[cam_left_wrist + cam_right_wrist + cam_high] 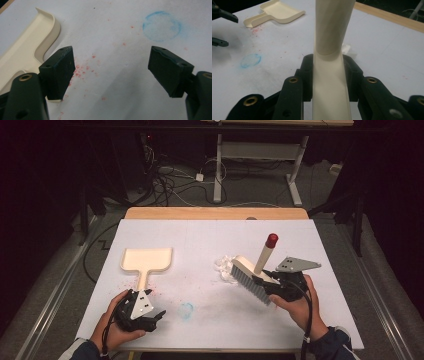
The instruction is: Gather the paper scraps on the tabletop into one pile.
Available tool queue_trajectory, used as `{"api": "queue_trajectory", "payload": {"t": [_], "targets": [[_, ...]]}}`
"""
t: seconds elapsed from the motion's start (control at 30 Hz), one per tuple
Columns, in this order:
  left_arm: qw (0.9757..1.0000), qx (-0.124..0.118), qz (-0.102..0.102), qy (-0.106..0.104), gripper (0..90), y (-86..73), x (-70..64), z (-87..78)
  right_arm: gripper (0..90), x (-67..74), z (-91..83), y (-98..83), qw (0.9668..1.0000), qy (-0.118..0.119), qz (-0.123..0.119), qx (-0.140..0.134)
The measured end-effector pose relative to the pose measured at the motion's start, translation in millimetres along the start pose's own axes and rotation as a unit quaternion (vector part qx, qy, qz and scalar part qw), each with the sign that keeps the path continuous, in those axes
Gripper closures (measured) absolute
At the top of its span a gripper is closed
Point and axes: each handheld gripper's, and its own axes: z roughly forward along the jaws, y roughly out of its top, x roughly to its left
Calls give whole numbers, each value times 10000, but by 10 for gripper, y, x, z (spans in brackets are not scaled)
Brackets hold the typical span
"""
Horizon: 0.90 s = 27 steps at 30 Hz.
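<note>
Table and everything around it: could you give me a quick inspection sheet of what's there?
Surface: white sheet on a wooden table, with red specks and a blue ring stain.
Job's things: brush, lifted and tilted; cream dustpan lying flat; clear crumpled scraps by the bristles.
Clutter: nothing seen.
Grippers: right gripper shut on the brush handle; left gripper open, beside the dustpan handle.
Cables: one from each gripper; a tangle on the floor.
Surroundings: dark room, white desk legs behind.
</note>
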Motion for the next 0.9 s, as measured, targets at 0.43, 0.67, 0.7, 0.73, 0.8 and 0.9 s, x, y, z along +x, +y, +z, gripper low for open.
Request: {"api": "queue_trajectory", "payload": {"t": [0.43, 0.67, 0.7, 0.73, 0.8, 0.9], "targets": [[10000, -7, -21, 19, 214, -2, 5, -9, 678, -163, -132, -89, 9959, -800, -71, 421], [10000, -7, -11, 0, 214, 4, -2, 2, 678, -182, 7, -203, 9938, -850, -34, 717], [10000, -9, -14, -4, 214, 4, -1, 3, 678, -164, 35, -198, 9942, -826, -28, 694], [10000, 0, -12, -1, 214, 4, 0, 4, 678, -139, 62, -187, 9945, -790, -27, 692], [10000, 11, -14, -6, 214, 3, 1, 8, 678, -87, 110, -163, 9951, -725, -69, 661], [10000, 11, -26, -10, 214, 2, 0, 10, 678, -22, 165, -130, 9957, -628, -162, 662]]}}
